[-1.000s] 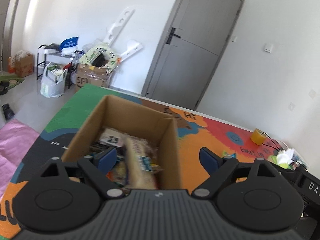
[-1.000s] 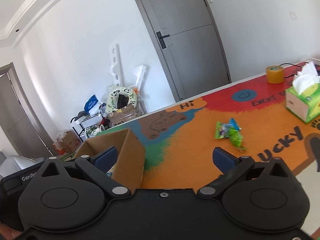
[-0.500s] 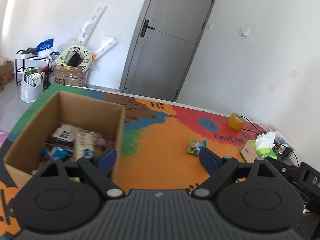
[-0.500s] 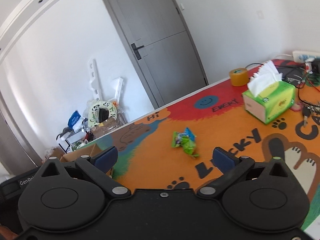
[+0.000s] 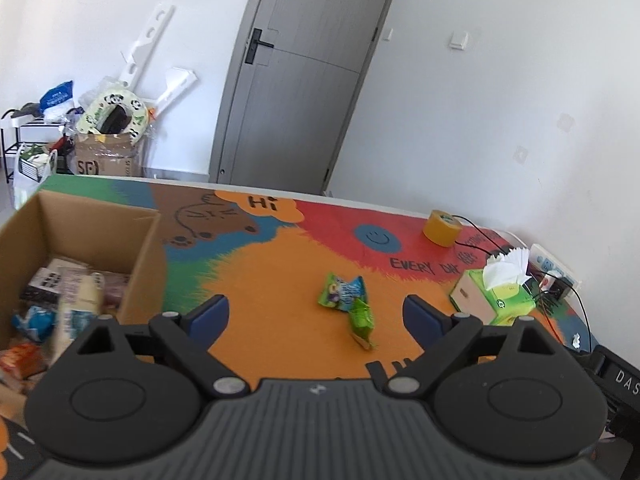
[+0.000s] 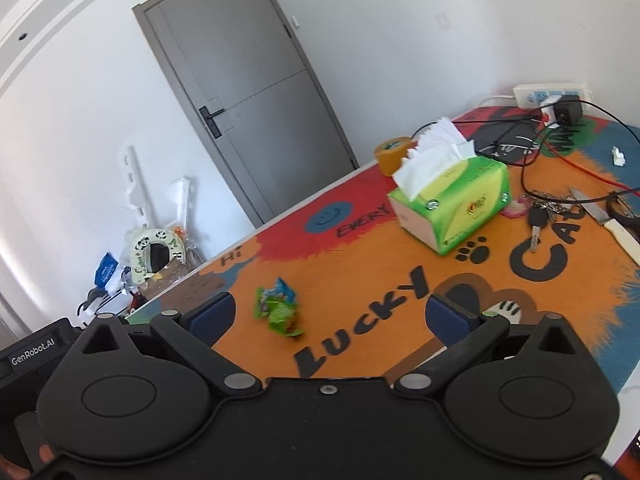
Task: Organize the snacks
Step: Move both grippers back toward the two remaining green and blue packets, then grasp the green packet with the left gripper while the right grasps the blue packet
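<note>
Green and blue snack packets [image 5: 349, 300] lie on the orange part of the colourful mat, also in the right wrist view [image 6: 278, 307]. An open cardboard box [image 5: 140, 256] at the left holds several snack packs [image 5: 68, 300]. My left gripper [image 5: 316, 314] is open and empty, above the mat, with the packets between and beyond its fingers. My right gripper [image 6: 327, 312] is open and empty, with the packets just right of its left finger [image 6: 212, 312].
A green tissue box [image 6: 454, 204] stands right of the packets, also in the left wrist view [image 5: 494, 296]. A tape roll [image 5: 441, 227], cables, keys [image 6: 538, 216], a knife [image 6: 608, 220] and a power strip [image 6: 552, 94] lie at the far right. Door and clutter behind.
Both grippers have swung right, away from the box. The box has slid to the left edge of the left view and out of the right view. The snack packets now sit between the fingers.
</note>
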The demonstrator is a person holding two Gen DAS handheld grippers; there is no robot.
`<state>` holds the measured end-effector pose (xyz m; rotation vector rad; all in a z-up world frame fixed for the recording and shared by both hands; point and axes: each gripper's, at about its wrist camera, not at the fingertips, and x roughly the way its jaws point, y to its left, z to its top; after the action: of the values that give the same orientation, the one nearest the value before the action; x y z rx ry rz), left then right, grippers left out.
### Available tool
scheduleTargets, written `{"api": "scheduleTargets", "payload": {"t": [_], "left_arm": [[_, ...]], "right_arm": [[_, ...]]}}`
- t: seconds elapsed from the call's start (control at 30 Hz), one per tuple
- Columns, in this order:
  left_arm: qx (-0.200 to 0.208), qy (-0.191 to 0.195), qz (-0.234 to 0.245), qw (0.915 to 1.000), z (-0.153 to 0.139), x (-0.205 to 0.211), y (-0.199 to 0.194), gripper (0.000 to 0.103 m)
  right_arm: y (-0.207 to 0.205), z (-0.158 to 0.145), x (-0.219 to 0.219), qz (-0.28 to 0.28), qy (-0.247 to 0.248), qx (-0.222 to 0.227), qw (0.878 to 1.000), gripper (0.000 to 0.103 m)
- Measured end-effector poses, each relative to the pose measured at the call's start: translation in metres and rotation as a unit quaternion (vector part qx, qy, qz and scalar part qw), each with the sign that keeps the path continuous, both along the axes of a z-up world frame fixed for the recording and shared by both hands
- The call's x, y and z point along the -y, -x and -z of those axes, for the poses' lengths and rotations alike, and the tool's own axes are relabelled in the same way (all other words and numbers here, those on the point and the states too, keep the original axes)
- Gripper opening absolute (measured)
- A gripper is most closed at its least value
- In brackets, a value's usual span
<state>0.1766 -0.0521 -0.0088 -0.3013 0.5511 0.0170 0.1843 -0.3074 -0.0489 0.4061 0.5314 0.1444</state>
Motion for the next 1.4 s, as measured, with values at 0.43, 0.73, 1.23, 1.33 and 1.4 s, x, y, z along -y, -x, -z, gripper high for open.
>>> {"api": "scheduleTargets", "payload": {"t": [0.43, 0.73, 1.23, 1.33, 1.4], "left_arm": [[-0.056, 0.007, 0.01, 0.9983, 0.032, 0.025, -0.054, 0.093], [-0.074, 0.003, 0.006, 0.9972, 0.052, 0.038, -0.084, 0.098], [-0.104, 0.016, 0.012, 0.9944, 0.091, 0.067, -0.125, 0.085], [-0.107, 0.017, 0.006, 0.9941, 0.097, 0.07, -0.131, 0.081], [-0.106, 0.014, -0.003, 0.9943, 0.101, 0.071, -0.133, 0.079]], "right_arm": [[-0.038, 0.036, 0.015, -0.01, -0.018, -0.041, 0.999, 0.103], [-0.064, 0.055, 0.028, 0.012, -0.035, -0.066, 0.997, 0.103], [-0.09, 0.072, 0.027, 0.005, -0.028, -0.083, 0.996, 0.103], [-0.097, 0.072, 0.025, 0.011, -0.029, -0.081, 0.996, 0.103], [-0.101, 0.071, 0.023, 0.011, -0.029, -0.082, 0.996, 0.103]]}}
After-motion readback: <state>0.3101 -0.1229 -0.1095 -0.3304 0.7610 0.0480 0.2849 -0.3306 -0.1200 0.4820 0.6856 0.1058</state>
